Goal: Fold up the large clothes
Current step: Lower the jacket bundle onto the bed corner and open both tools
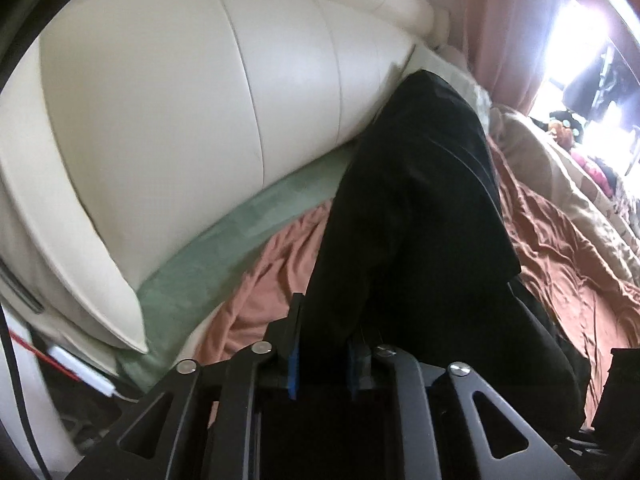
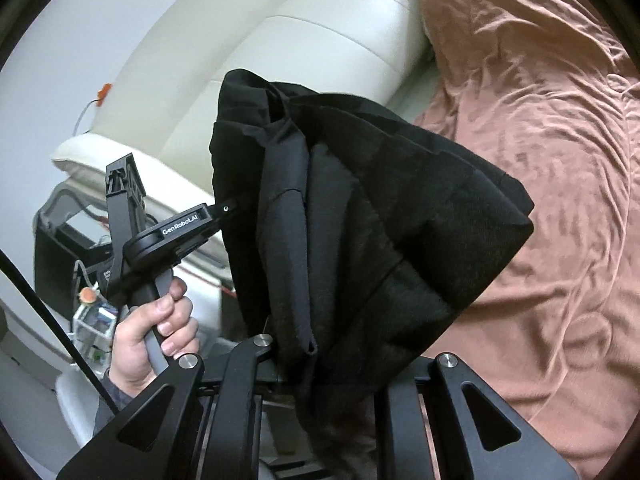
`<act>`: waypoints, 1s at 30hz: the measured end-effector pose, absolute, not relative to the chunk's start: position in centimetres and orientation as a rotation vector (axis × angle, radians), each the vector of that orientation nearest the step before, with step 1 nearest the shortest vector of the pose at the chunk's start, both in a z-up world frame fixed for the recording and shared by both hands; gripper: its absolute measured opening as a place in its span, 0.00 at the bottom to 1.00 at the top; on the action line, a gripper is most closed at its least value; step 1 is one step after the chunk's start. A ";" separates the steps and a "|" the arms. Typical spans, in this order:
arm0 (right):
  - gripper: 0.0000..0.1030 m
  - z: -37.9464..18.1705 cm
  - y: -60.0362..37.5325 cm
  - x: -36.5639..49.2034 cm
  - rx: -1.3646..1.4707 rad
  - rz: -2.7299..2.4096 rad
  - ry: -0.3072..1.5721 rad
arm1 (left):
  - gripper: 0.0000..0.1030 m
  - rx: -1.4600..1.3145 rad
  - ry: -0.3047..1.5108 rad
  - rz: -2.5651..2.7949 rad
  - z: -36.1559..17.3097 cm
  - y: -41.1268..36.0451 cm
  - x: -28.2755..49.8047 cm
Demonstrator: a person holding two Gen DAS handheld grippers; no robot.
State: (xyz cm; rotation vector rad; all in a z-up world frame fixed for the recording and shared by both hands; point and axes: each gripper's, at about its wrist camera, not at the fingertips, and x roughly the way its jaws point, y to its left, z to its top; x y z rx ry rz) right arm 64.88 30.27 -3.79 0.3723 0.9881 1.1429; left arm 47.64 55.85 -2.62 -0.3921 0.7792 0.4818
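- Black garment (image 2: 360, 216) bunched and lifted above the bed, hanging in folds between both grippers.
- Left gripper (image 1: 322, 354) with jaws pinching a gathered part of the black garment; blue pads (image 1: 293, 364) pressed against the cloth on either side.
- Same gripper seen from the right wrist view as a black tool reaching into the garment's left side, gripped by a bare hand (image 2: 152, 344) around its grey handle.
- Right gripper (image 2: 340, 376) buried under draped cloth; jaws hidden by the fabric, so cannot tell whether pinching or spread, though the garment hangs straight out of the gap.
- Pink-brown wrinkled sheet (image 2: 540, 200) spread over the bed beneath the garment.
- Green sheet strip (image 1: 224, 248) along the bed's edge, just beside the cream padded headboard (image 1: 180, 120).
- Beige patterned blanket (image 1: 560, 184) crumpled at the far right of the left wrist view, near a bright window (image 1: 580, 32).
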 end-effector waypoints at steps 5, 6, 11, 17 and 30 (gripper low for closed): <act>0.58 -8.3 31.1 68.7 0.265 0.868 1.106 | 0.41 -0.407 0.815 0.525 -5.7 55.7 47.9; 0.65 -9.7 30.6 69.6 0.276 0.814 1.137 | 0.41 -0.421 0.830 0.525 -6.4 55.7 47.9; 0.68 -13.2 28.1 70.6 0.356 0.756 1.215 | 0.41 -0.463 0.844 0.523 -9.3 54.6 45.3; 0.68 -12.5 27.2 69.0 0.369 0.783 1.204 | 0.41 -0.569 0.813 0.486 -11.4 52.6 41.5; 0.68 -5.3 23.1 63.3 0.256 0.820 1.059 | 0.55 -0.541 0.761 0.442 -7.8 43.1 36.5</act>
